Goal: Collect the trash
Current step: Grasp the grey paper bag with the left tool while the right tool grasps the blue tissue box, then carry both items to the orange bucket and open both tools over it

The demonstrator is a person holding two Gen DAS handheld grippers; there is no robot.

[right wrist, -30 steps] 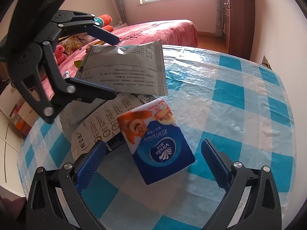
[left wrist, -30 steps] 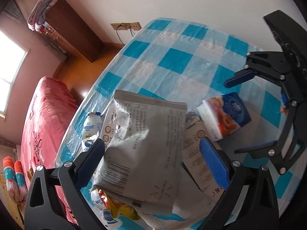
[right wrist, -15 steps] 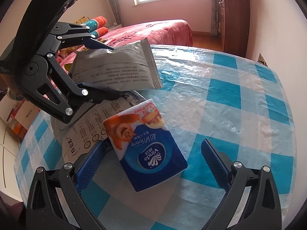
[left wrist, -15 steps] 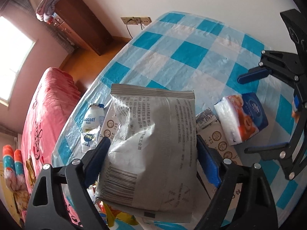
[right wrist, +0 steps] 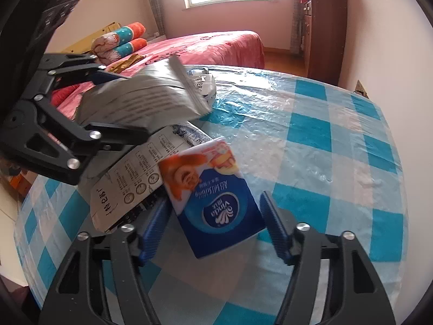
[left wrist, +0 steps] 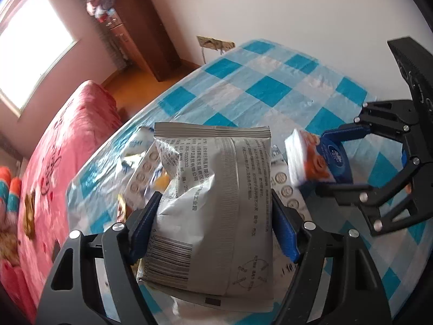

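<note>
My left gripper (left wrist: 216, 224) is shut on a grey snack bag (left wrist: 216, 200) and holds it above the table; the bag also shows in the right wrist view (right wrist: 140, 100). My right gripper (right wrist: 216, 227) is shut on a blue and orange tissue pack (right wrist: 213, 197) and tilts it up off the tablecloth; the pack also shows in the left wrist view (left wrist: 316, 162). A flattened white carton (right wrist: 127, 187) lies under both. A small milk bottle (left wrist: 135, 143) lies behind the bag, mostly hidden.
The table has a blue and white checked cloth (right wrist: 324, 135). A red bed (right wrist: 211, 46) stands beyond its far edge, and a brown cabinet (right wrist: 324, 29) stands by the wall. More wrappers (left wrist: 121, 208) lie under the grey bag.
My left gripper closed on the grey bag and lifted it. My right gripper moved forward, closed on the tissue pack and tipped it up.
</note>
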